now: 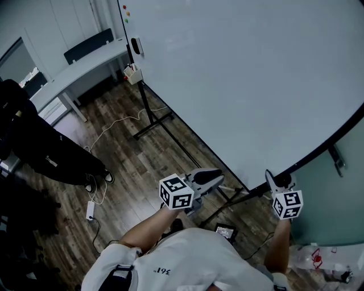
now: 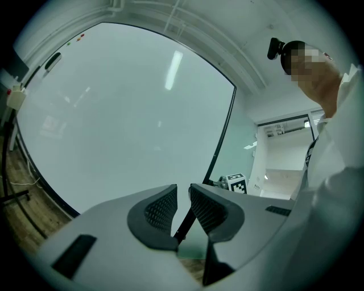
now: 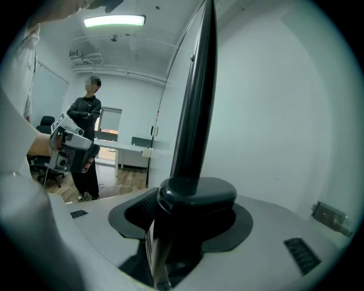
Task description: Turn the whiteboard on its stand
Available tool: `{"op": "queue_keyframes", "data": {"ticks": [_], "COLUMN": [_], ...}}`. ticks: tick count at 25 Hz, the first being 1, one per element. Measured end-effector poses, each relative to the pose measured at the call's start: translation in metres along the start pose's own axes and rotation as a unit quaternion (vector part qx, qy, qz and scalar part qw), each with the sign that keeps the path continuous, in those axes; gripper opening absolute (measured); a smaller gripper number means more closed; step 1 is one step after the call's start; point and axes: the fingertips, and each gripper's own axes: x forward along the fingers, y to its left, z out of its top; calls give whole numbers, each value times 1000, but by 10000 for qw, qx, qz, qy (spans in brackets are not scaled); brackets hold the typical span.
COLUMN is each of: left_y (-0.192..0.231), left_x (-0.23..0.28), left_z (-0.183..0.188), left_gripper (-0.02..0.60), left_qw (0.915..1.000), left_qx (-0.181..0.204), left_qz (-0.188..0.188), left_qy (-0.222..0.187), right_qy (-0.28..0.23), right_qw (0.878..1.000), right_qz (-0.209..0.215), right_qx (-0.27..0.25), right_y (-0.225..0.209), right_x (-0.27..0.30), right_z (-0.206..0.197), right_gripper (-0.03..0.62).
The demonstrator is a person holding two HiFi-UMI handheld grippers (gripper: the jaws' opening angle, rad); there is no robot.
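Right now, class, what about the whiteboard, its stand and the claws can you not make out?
Right gripper view: the black frame edge of the large white whiteboard covers the right claw's far pad; grip unclear.
Head view: the picture's top and right edges cut off the whiteboard.
Head view: the board hides the black metal stand's pivot.
Head view: the red and green dots on it are too small to identify.

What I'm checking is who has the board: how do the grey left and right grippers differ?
The left gripper has jaws narrowly apart, nothing between; the right gripper straddles the black frame edge of the white whiteboard. The left gripper is clear of the board; the right gripper sits at its corner. Both are grey.
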Motion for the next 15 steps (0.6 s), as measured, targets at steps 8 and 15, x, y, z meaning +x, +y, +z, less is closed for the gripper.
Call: {"op": "queue_keyframes", "data": {"ticks": [8,15], "left_y": [-2,-3], "left_x": [-8,-13], "left_z": [2,3], "left_gripper": [61,61], "left_qw": [10000,9999], "left_qx": [6,6], "left_qz": [-64,-107], "left_qy": [-6,-12], "right_qy": [-64,21], "right_qw": [9994,9978], "right_qz": [-316,-620], "right_qx": [81,251], "right_y": [-2,-1], "right_x": [-6,-24], "right_z": [-4,-21], "right_gripper": [253,256]}}
